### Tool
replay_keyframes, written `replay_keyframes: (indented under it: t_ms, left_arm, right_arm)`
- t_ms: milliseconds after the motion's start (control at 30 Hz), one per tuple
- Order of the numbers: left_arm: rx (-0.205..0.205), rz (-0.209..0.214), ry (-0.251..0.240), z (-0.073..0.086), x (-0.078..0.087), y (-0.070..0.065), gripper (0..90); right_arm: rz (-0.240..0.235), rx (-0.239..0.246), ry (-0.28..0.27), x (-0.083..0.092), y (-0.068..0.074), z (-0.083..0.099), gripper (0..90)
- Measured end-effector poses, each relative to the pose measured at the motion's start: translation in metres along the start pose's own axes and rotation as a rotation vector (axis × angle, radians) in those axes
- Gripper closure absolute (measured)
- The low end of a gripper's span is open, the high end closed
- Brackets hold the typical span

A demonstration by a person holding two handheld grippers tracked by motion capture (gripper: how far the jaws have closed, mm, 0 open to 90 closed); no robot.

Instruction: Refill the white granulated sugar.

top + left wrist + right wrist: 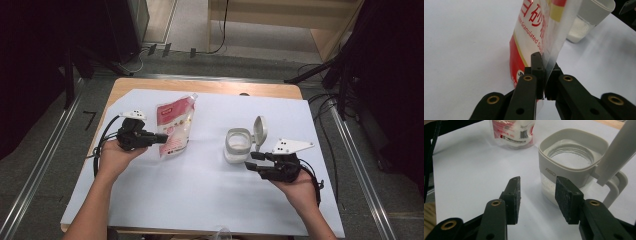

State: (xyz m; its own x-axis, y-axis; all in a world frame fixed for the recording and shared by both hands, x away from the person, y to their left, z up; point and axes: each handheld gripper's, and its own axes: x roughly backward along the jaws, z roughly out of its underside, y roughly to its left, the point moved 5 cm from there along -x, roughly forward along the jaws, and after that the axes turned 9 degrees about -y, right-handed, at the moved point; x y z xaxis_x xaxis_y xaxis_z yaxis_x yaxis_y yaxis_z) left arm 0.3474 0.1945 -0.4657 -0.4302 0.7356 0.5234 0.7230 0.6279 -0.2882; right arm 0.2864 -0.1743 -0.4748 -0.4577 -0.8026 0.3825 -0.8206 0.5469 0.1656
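Here, seen from above, a white sheet (pixel 200 185) covers a pale wooden table (pixel 200 86). At the left, the person's left hand (pixel 114 157) holds the left gripper (pixel 161 138), its black jaws pressed together on the edge of a sugar pouch (pixel 175 125). The pouch is glossy plastic film, red and white with a gold stripe, partly clear, and printed with red characters and the words "Granulated Sugar". In the left gripper view the pinched edge (pixel 549 62) is a thin clear seam rising between the jaw pads; the top of the pouch is cut off by the frame.

Near the middle right stands a clear jar (pixel 237 145) with a smooth off-white plastic collar, squarish with rounded corners, and a hinged lid (pixel 260 131) tipped up and open. White granules lie in its lower part; how full it is is hard to judge, perhaps a shallow layer.

At the right, the right hand (pixel 300 187) holds the right gripper (pixel 253 160) just beside the jar, its jaws spread apart with nothing between them. Their pads (pixel 567 200) look rough and matte. The lid is partly cut off in the right gripper view.
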Motion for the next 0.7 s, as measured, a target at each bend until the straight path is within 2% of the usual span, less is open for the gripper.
replay_keyframes:
  t_ms: [200, 400, 567, 700]
  left_arm:
    - [0.007, 0.016, -0.002, 0.003, -0.001, 0.001, 84.3]
    - [-0.003, 0.025, 0.005, 0.007, 0.002, 0.001, 82.1]
    - [0.005, 0.007, 0.003, 0.011, 0.005, 0.002, 78.7]
    - [-0.007, 0.023, -0.035, 0.009, 0.005, 0.002, 68.2]
  right_arm:
    - [0.000, -0.002, -0.003, 0.000, 0.000, 0.000, 56.0]
    - [0.000, -0.006, -0.007, 0.001, 0.001, -0.001, 56.1]
    - [-0.002, 0.000, -0.009, 0.002, 0.000, -0.002, 56.0]
    - [0.000, 0.000, -0.009, 0.002, 0.000, -0.002, 56.0]
